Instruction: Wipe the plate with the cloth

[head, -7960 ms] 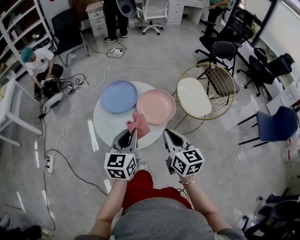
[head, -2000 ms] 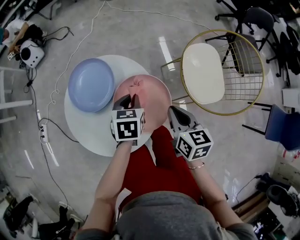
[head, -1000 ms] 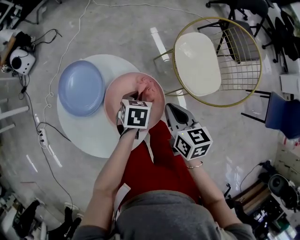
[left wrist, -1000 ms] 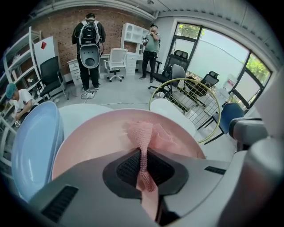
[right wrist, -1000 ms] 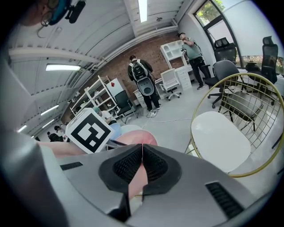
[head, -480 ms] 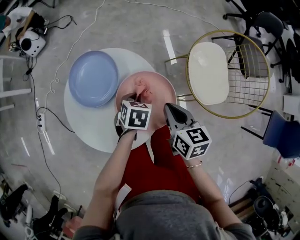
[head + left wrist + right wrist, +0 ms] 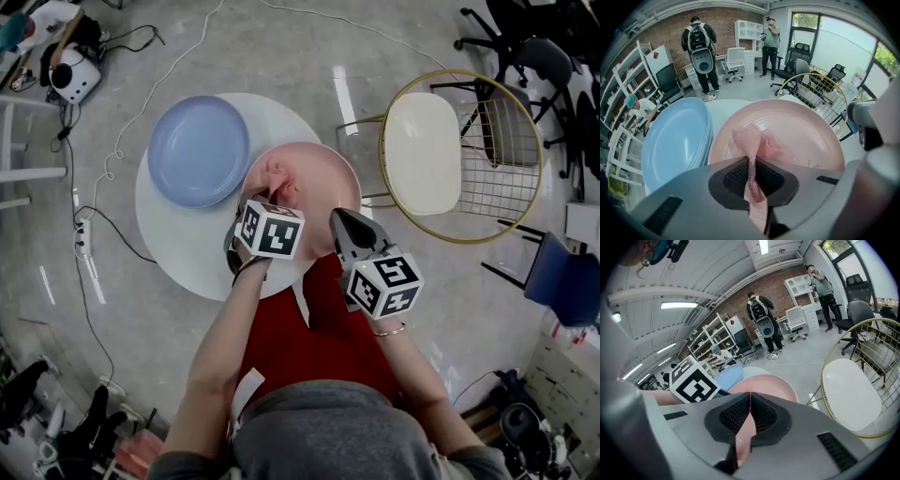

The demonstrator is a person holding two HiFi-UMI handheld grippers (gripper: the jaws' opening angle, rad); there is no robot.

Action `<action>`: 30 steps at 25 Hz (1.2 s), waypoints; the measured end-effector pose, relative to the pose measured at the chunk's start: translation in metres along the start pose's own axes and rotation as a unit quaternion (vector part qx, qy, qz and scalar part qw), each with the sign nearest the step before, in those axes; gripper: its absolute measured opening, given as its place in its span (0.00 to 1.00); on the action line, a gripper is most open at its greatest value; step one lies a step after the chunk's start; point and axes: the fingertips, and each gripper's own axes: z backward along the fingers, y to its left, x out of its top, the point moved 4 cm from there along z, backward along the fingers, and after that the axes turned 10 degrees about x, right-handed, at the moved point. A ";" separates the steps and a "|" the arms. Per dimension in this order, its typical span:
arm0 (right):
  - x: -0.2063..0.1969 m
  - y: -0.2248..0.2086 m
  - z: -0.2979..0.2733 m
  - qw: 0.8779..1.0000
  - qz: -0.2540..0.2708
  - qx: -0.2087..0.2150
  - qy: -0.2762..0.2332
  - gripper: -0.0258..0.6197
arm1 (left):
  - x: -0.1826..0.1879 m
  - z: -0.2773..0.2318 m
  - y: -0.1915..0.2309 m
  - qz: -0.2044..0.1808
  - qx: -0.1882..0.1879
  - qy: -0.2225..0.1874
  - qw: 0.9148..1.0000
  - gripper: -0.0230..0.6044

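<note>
While the left gripper [image 7: 751,164] pinches the cloth [image 7: 758,139] on the pink plate [image 7: 808,129], the right gripper [image 7: 343,221] hovers at its five o'clock edge, jaws together, empty.

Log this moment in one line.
left gripper: shut on cloth | cloth: on pink plate | right gripper: shut, empty | blue plate: beside pink plate

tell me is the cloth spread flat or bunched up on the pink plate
Bunched up: the cloth rises in crumpled folds off the pink plate, with one strip pinched by the left hand-held gripper.
</note>
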 end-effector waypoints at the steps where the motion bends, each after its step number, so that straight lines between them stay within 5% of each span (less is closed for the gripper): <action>1: 0.000 0.001 0.000 1.000 0.001 0.000 0.000 0.09 | -0.002 0.001 0.001 -0.008 0.005 0.001 1.000 0.09; 8: -0.003 0.009 -0.001 1.000 0.005 0.005 0.001 0.09 | -0.014 0.006 0.011 -0.036 0.027 0.008 0.999 0.09; 21: -0.001 0.025 -0.001 1.000 0.012 0.003 -0.009 0.09 | -0.014 0.032 0.037 -0.014 0.047 -0.028 0.998 0.09; 30: -0.001 0.016 0.026 0.998 -0.004 -0.040 -0.044 0.09 | 0.010 0.057 0.018 0.004 -0.006 -0.087 0.996 0.09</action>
